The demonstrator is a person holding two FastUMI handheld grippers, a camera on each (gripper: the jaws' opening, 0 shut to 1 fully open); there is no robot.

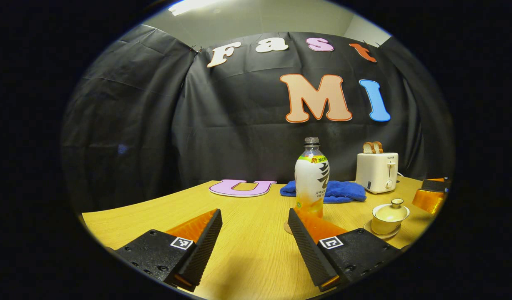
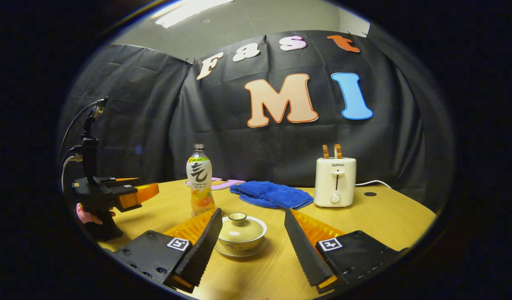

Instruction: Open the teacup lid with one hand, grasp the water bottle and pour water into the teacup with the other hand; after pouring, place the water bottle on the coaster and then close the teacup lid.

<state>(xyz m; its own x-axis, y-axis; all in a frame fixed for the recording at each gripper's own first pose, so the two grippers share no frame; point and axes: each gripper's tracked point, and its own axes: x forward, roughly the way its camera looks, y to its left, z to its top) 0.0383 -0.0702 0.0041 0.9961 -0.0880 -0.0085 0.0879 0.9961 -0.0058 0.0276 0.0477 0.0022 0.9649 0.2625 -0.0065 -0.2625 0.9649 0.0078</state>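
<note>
Pale wooden table (image 2: 389, 216) fills the foreground under both grippers. Nearest, in the right gripper view, the right gripper (image 2: 252, 223) hangs low with its jaws spread wide and holding nothing. The teacup (image 2: 240, 236), cream-glazed, sits on its saucer directly ahead, centred in the gap between the two fingers, with its lid (image 2: 238, 225) on and the knob pointing straight up. This arm looks the closer one to the cup, so it seems best placed to lift the lid.

In the left gripper view, the left gripper (image 1: 255, 221) is also spread wide and empty. The water bottle (image 1: 311, 179) stands upright just beyond its right finger, a little right of its centre line, on a round coaster (image 1: 287, 228). The teacup lies further right.

Farther back lie a blue cloth (image 2: 272, 193) and a white toaster (image 2: 335, 181) holding toast.
</note>
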